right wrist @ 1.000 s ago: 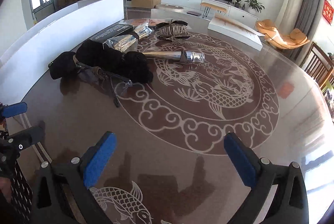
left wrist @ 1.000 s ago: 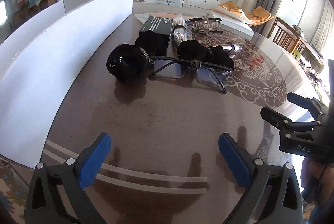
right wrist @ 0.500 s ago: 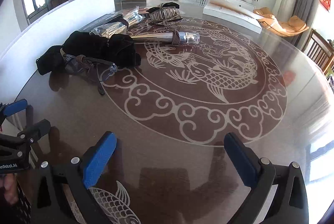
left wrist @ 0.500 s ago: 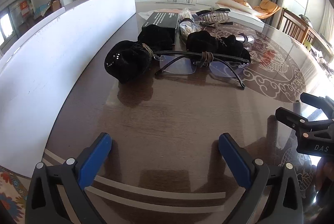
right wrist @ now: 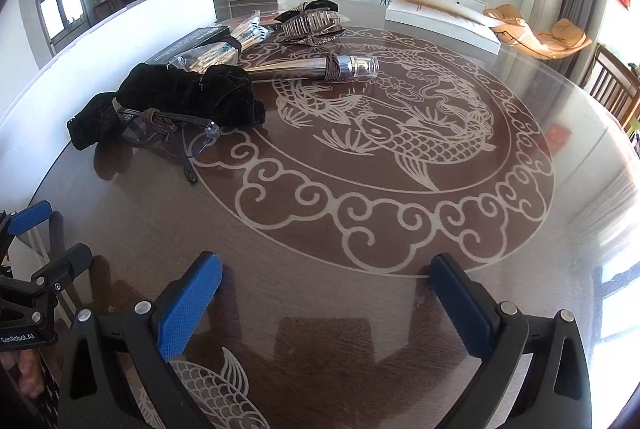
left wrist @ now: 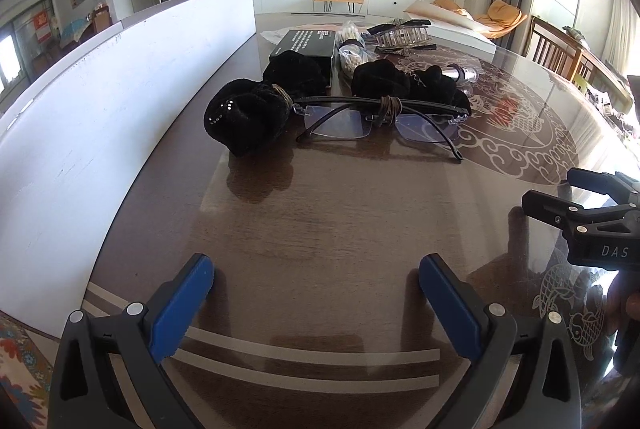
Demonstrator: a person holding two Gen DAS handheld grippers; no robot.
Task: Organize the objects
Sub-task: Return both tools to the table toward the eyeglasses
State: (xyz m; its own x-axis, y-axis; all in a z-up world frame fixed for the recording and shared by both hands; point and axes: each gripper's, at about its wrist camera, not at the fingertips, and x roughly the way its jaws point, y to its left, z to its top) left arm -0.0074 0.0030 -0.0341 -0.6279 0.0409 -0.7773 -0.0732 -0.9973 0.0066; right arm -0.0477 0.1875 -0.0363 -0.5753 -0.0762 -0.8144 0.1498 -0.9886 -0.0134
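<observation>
Moved in closer to the cluster over the last second, both cameras now lower and nearer the table [left wrist: 340,229] edge. Left gripper [left wrist: 316,293] spread wide, blue pads [left wrist: 182,305] apart, holding nothing, hovering above bare wood just short of the glasses [left wrist: 380,117]. Right gripper [right wrist: 326,293] likewise released, empty, over the near rim of the carp inlay [right wrist: 400,137]; seen from the left camera at the right edge, also apart.

Glasses lying on the table, arms unfolded toward the camera, a brown band [left wrist: 390,105] wound round the bridge. Touching the glasses' left end, a black velvet scrunchie [left wrist: 248,117] with small studs. Just behind the frame, more black velvet pieces [left wrist: 404,81], two or three, count unclear. Behind those, a black box [left wrist: 308,43] with white print, beside a clear packet [left wrist: 352,45] of pale sticks. Further back, a hair claw [right wrist: 312,23] on a dark clip. Right of the velvet, a metal tube [right wrist: 312,67] lying on its side with a brown band round it, clear cap pointing right.

White board [left wrist: 100,109] standing along the table's left edge. Fingers [right wrist: 24,373] visible at the left gripper's handle.
</observation>
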